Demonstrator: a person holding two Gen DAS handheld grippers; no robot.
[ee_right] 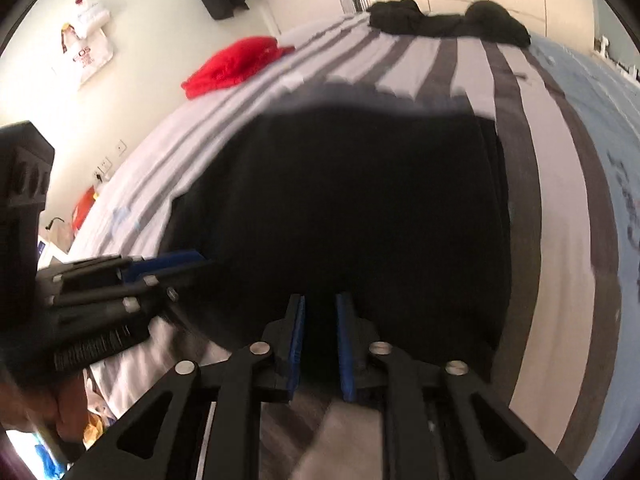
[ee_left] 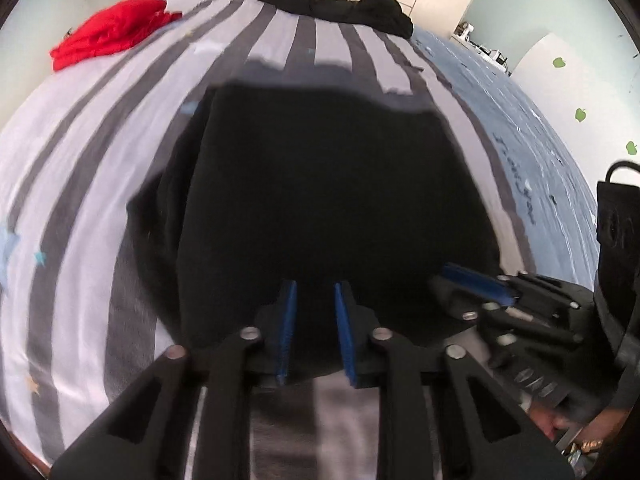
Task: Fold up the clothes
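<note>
Left wrist view: left gripper (ee_left: 316, 332) jaws slightly apart, near hem of black garment (ee_left: 320, 192) between them; grip cannot be confirmed.
Right gripper (ee_right: 320, 344): same stance, same hem.
Garment: on striped bed (ee_left: 80, 184), extending toward 12 o'clock from both grippers; long axis 6–12.
Reach: equal.
Pose: side by side, low, pointing at 12.
Red cloth (ee_left: 112, 32): 10 o'clock.

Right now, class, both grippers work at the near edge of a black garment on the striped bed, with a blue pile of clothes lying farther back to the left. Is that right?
Not quite: that pile is red, not blue, as both wrist views show. The rest stands: the left gripper and right gripper are at the near edge of the black garment on the striped bed.
</note>
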